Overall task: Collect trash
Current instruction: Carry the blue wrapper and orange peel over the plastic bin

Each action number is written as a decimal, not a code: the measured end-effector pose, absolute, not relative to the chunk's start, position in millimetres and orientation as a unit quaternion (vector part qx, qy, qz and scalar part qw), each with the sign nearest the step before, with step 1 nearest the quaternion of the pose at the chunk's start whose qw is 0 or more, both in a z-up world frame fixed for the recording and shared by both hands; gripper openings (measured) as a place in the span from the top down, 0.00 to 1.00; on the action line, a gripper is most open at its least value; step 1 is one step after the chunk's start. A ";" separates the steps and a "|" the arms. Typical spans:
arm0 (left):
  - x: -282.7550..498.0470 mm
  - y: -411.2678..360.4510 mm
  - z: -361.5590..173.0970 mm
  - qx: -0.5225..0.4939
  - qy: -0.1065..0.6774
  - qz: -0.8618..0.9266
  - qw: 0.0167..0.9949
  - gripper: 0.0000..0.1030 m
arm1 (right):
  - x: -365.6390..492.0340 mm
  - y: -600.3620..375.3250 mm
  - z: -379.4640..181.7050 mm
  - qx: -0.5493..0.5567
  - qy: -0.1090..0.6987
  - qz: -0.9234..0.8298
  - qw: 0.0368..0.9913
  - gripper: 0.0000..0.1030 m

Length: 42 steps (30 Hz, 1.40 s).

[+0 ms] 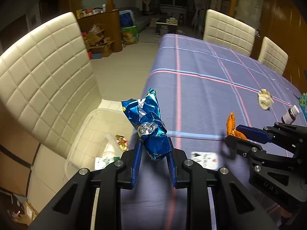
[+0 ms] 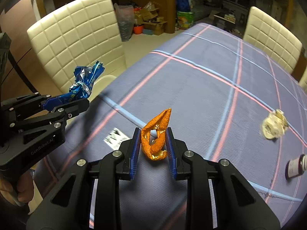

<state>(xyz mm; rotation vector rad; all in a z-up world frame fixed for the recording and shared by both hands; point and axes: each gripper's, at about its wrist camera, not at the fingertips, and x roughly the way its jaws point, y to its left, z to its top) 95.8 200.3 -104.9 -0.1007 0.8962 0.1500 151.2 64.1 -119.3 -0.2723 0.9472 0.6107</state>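
Observation:
My left gripper (image 1: 153, 143) is shut on a crumpled blue foil wrapper (image 1: 148, 122), held in the air over the table's left edge. From the right wrist view the same wrapper (image 2: 84, 80) sticks up out of the left gripper (image 2: 66, 100). My right gripper (image 2: 153, 133) is shut on a curled orange peel (image 2: 156, 134), raised above the cloth; it appears again as the orange peel (image 1: 233, 126) in the right gripper (image 1: 235, 132). A crumpled cream paper wad (image 2: 273, 125) lies on the table to the right.
A clear plastic bin (image 1: 86, 134) with trash in it stands on the floor beside a cream chair (image 1: 44, 84). A small dark bottle (image 2: 295, 165) lies on the purple checked tablecloth (image 2: 191, 80), and a printed paper slip (image 2: 115, 138) lies flat near me. More cream chairs (image 2: 272, 38) line the far side.

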 end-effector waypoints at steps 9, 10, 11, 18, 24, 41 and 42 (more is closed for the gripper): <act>84.9 244.9 -111.2 -0.073 0.429 0.107 0.894 0.76 | 145.3 112.3 -116.0 -0.158 0.439 0.319 0.825 0.73; 84.4 249.0 -112.4 -0.075 0.429 0.111 0.893 0.76 | 145.1 117.8 -115.4 -0.160 0.438 0.323 0.824 0.73; 83.6 251.9 -113.5 -0.076 0.430 0.114 0.893 0.76 | 144.8 123.0 -115.1 -0.163 0.436 0.326 0.823 0.73; 80.1 279.0 -119.4 -0.089 0.430 0.139 0.887 0.76 | 142.7 157.6 -118.5 -0.180 0.433 0.344 0.813 0.73; 79.5 293.2 -120.7 -0.093 0.429 0.154 0.885 0.76 | 143.9 178.4 -118.7 -0.188 0.428 0.356 0.809 0.73; 81.7 320.3 -122.7 -0.094 0.424 0.185 0.882 0.76 | 149.8 216.7 -112.5 -0.197 0.408 0.374 0.809 0.73; 82.1 321.7 -123.3 -0.095 0.425 0.186 0.881 0.76 | 150.3 218.4 -112.7 -0.197 0.408 0.374 0.809 0.73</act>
